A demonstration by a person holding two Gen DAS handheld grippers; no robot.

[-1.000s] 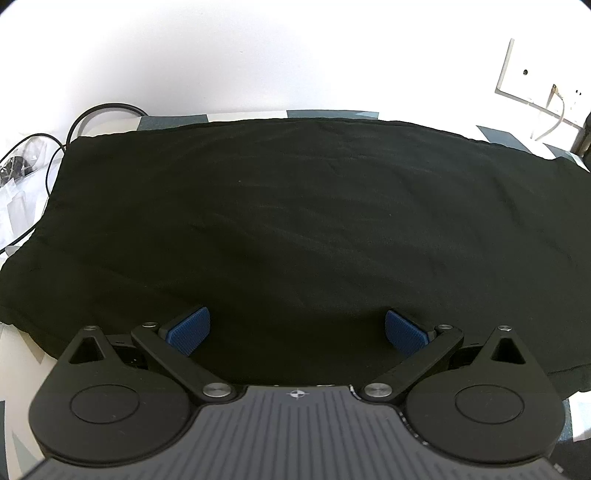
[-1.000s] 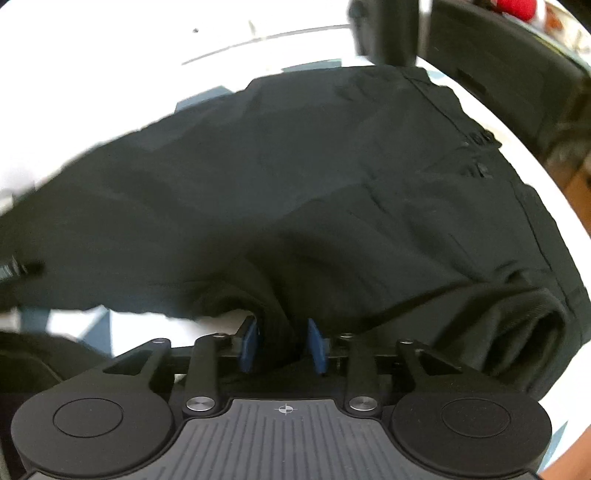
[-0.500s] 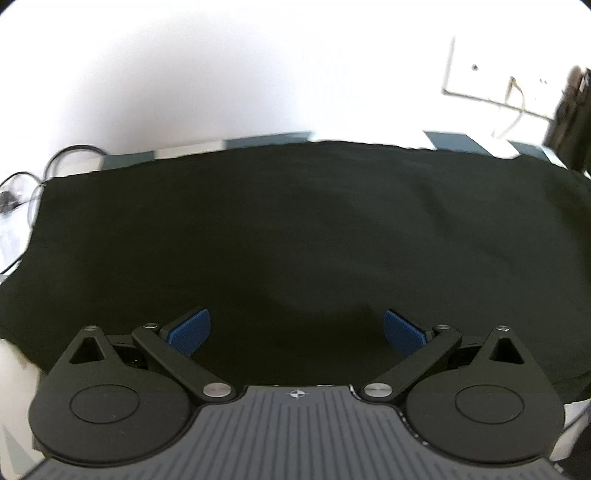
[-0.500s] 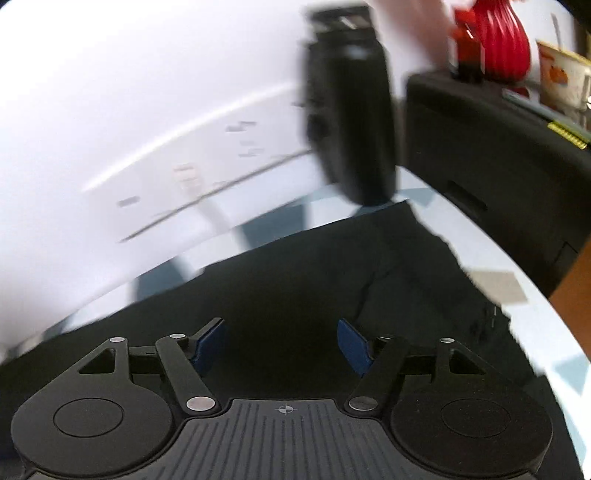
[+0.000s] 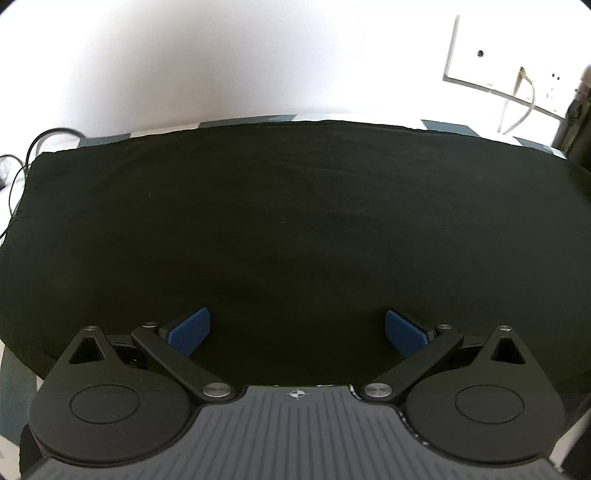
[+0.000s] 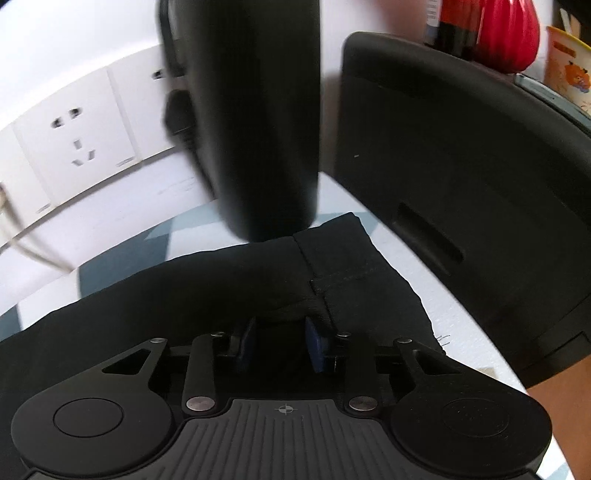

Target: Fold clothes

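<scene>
A black garment (image 5: 288, 206) lies spread flat over the table and fills most of the left wrist view. My left gripper (image 5: 297, 332) hovers over its near part, jaws wide open and empty. In the right wrist view my right gripper (image 6: 281, 345) is closed on a raised fold of the same black garment (image 6: 343, 288) at its far right corner, near a seam.
A tall black cylinder (image 6: 255, 122) stands just beyond the garment corner, with a black box (image 6: 461, 177) to its right. Red vase (image 6: 498, 33) and a cup sit on the box. Wall sockets (image 6: 74, 140) and cables (image 5: 22, 162) line the back.
My right gripper opened, moved to the garment's far right corner and closed on a fold there. My left gripper stayed open and tilted up slightly.
</scene>
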